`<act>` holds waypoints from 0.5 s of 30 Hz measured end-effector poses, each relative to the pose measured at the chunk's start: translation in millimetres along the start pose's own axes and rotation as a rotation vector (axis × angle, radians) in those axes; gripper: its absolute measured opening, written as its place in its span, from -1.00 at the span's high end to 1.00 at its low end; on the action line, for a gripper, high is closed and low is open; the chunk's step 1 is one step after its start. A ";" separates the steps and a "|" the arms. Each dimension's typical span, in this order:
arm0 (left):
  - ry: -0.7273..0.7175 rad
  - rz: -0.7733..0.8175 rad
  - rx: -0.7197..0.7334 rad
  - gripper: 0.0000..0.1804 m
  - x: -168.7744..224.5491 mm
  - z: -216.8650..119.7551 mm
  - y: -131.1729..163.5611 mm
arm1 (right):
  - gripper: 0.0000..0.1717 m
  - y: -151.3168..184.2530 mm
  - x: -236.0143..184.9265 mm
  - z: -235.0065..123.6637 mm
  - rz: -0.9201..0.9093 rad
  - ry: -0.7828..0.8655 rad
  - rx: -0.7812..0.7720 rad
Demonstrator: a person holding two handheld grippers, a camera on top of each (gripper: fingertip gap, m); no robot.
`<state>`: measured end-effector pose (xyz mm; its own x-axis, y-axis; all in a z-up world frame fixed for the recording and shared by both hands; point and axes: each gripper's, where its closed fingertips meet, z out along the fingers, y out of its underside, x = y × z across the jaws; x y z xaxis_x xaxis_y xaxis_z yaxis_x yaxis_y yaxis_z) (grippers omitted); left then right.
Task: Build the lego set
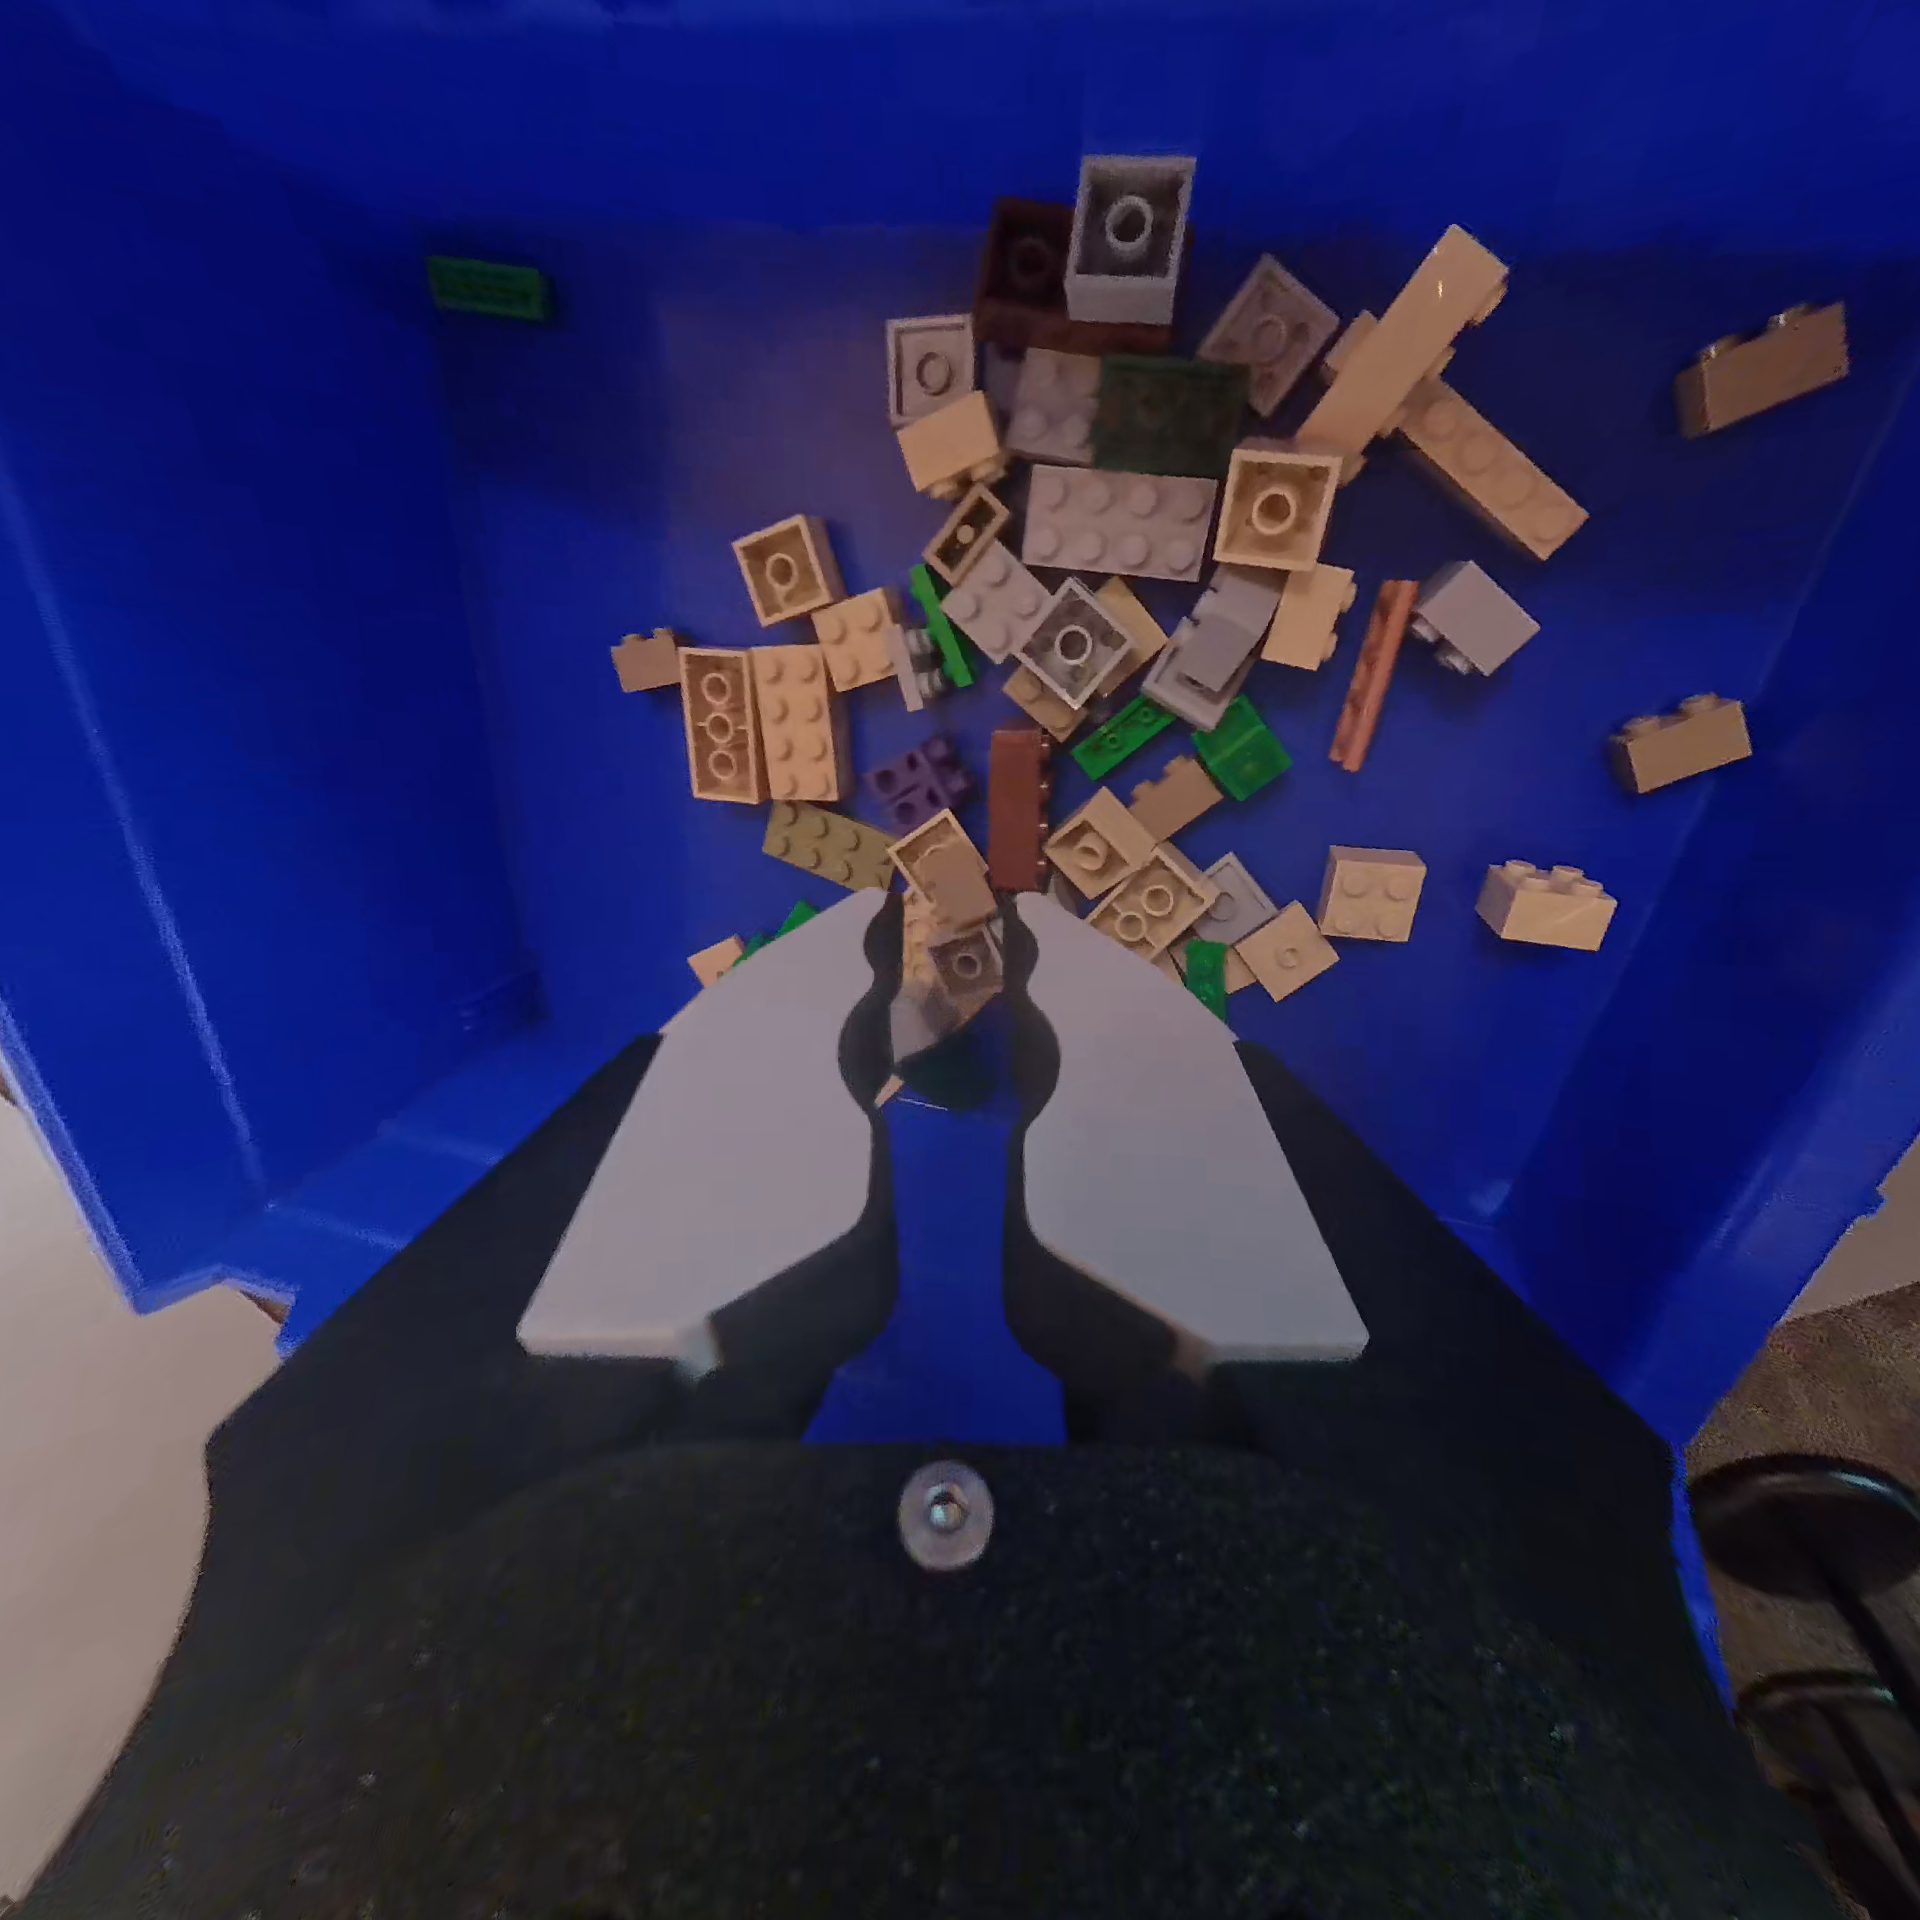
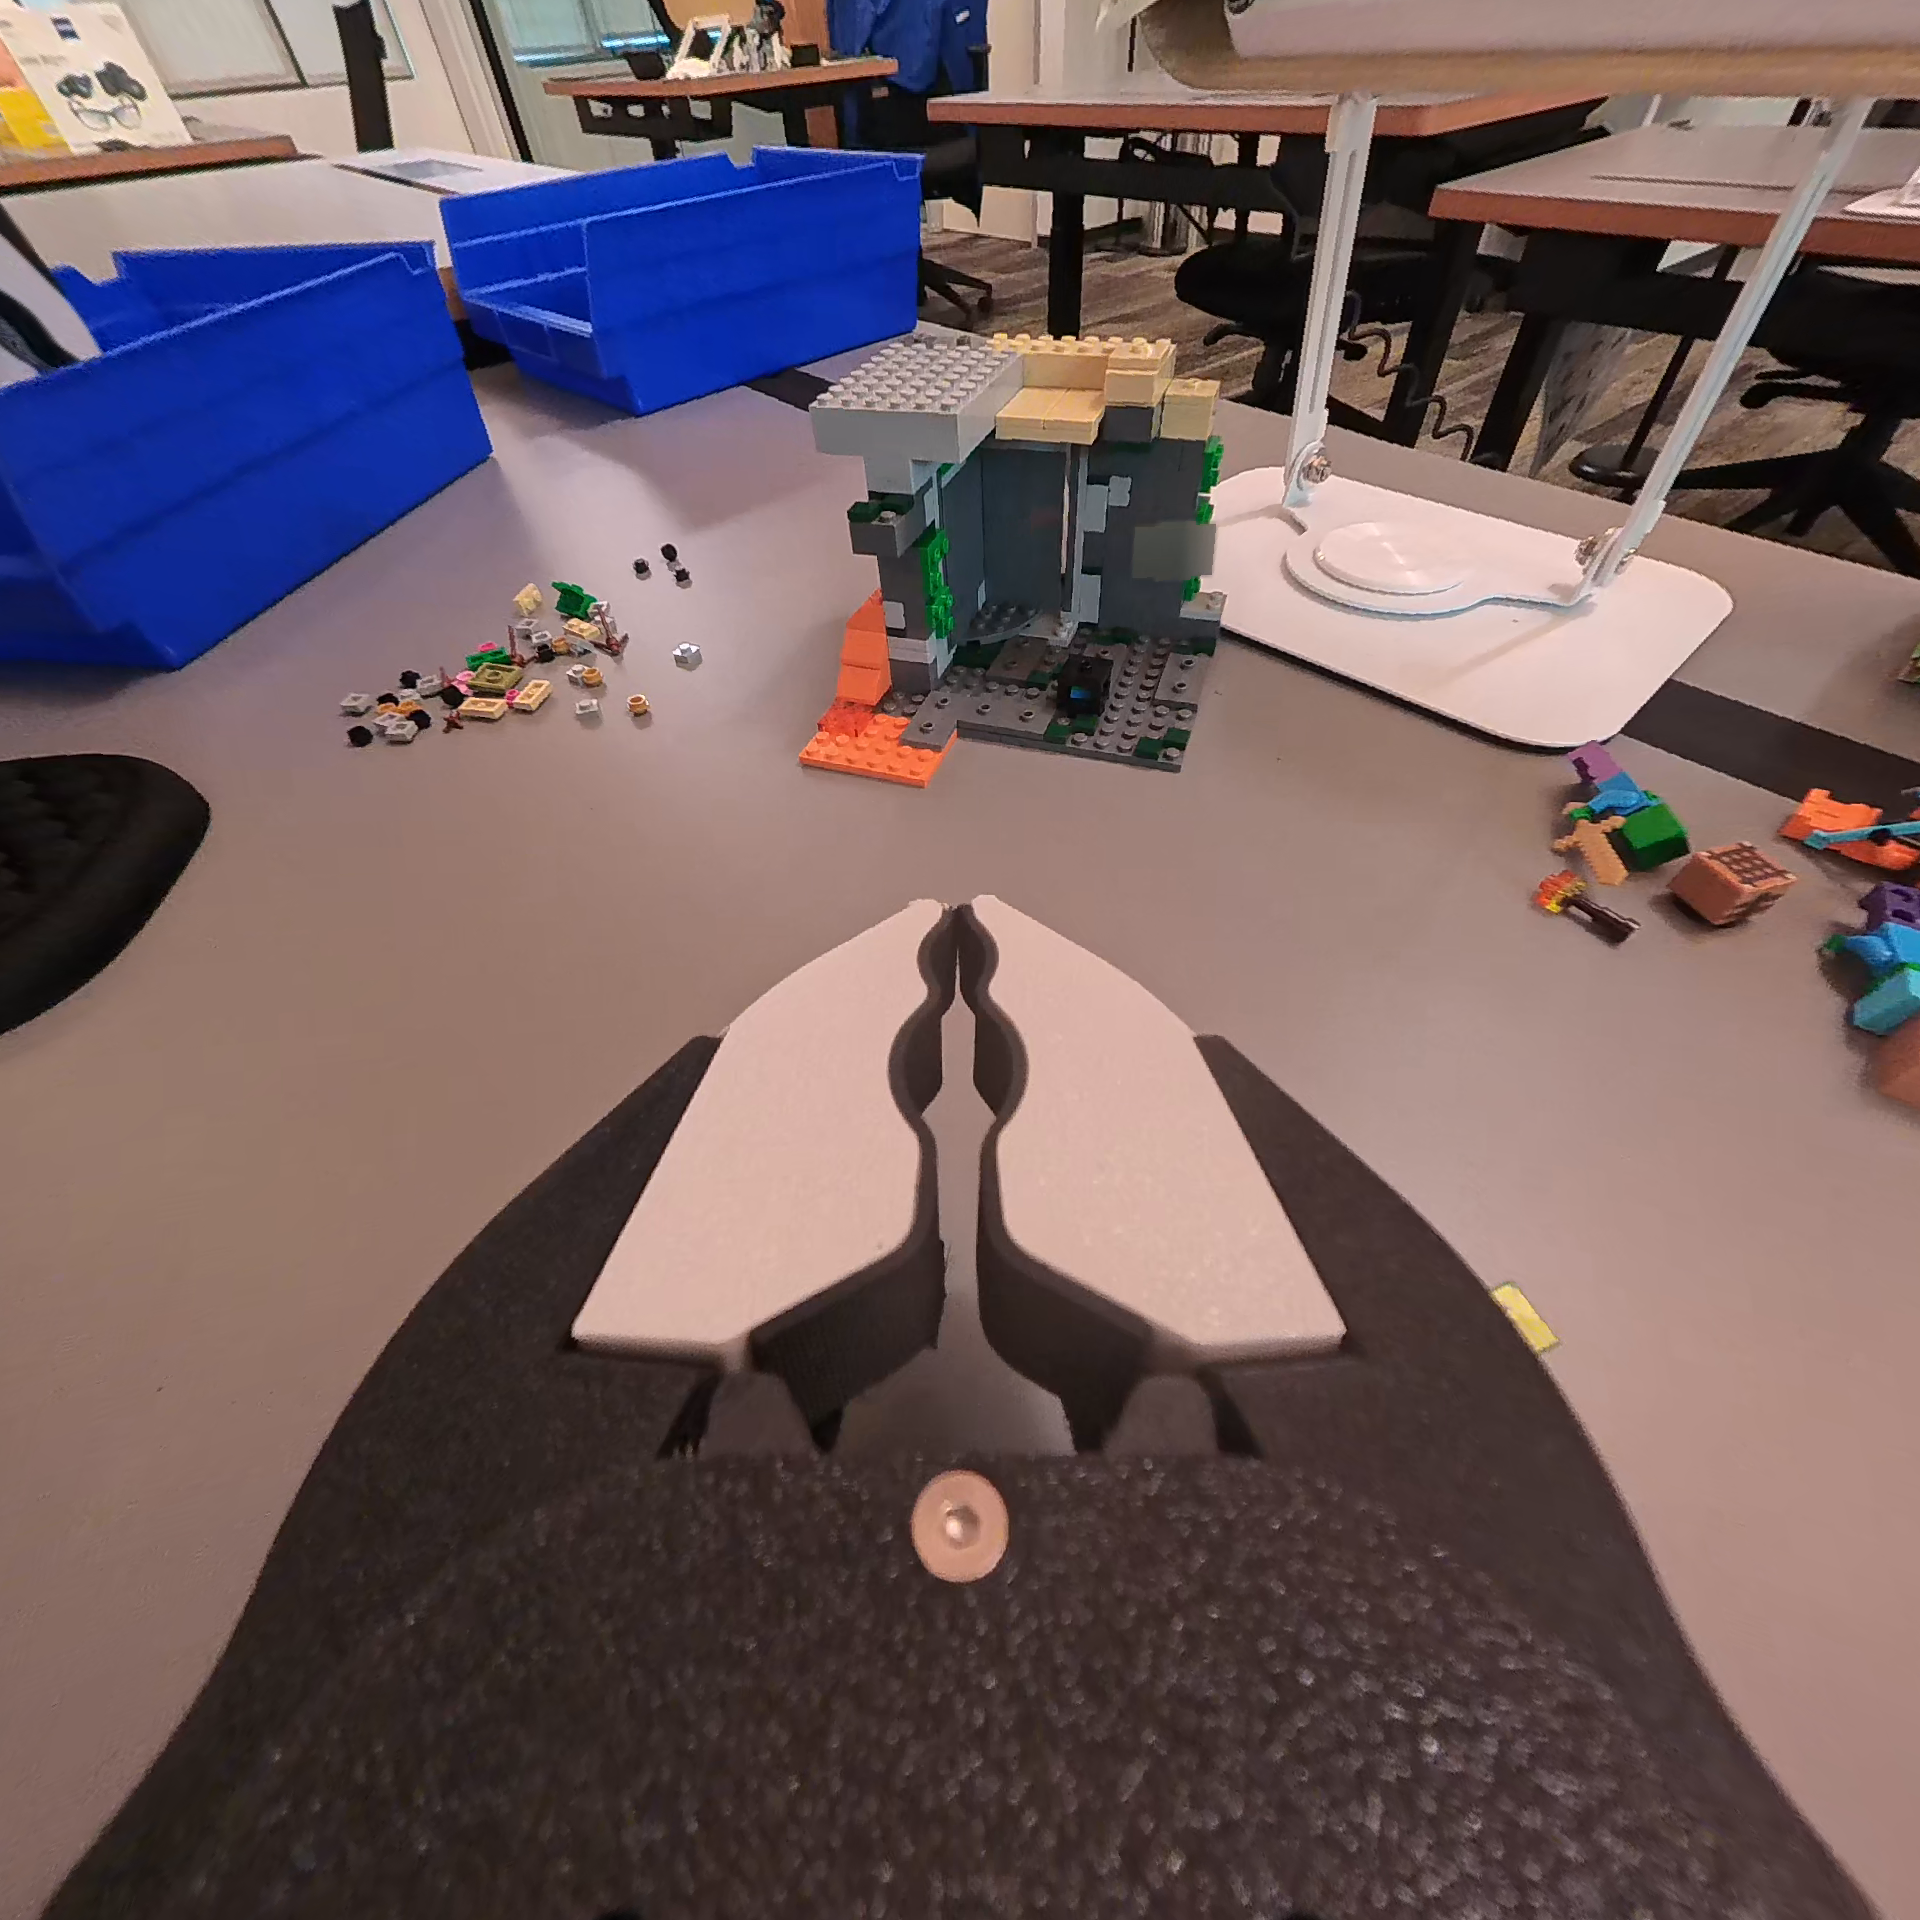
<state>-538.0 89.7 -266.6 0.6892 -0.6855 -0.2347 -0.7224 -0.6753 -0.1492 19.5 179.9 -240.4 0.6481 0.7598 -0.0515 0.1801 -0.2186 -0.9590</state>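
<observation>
Your left tongs (image 1: 948,935) are pinching a tan brick (image 1: 940,871) inside the blue bin (image 1: 312,727), right tongs (image 2: 958,912) closed empty over the counter (image 2: 520,935); the skewed brick risks slipping out.

We find loose plastic building bricks (image 1: 1122,644) heaped inside the blue plastic bin (image 1: 312,727), frame centre. On the grey table (image 2: 623,935), the brick-built model (image 2: 1023,551) stands upper centre, blue bins (image 2: 239,447) upper left.

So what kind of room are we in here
Probably an office or classroom-style workroom: rows of wood-topped desks with black office chairs on patterned carpet, plus a grey table carrying blue storage bins.
</observation>
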 end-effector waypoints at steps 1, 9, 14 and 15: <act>0.001 -0.004 0.004 0.79 -0.4 -0.3 -0.5 | 1.00 -0.3 0.0 -0.2 0.000 0.000 0.001; 0.037 -0.009 0.024 0.67 6.1 4.5 -5.4 | 1.00 -0.4 -2.0 -0.5 -0.005 -0.006 0.000; 0.107 0.015 -0.032 0.56 18.8 14.4 -1.6 | 1.00 -1.0 -3.1 -1.0 -0.004 -0.011 0.003; 0.118 0.023 -0.052 0.53 21.1 16.2 0.8 | 1.00 -1.2 -3.2 -1.0 -0.005 -0.011 0.004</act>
<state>-525.0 79.2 -287.3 0.6763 -0.7264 -0.1221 -0.7365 -0.6699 -0.0942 18.0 177.0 -238.8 0.6387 0.7678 -0.0502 0.1803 -0.2128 -0.9603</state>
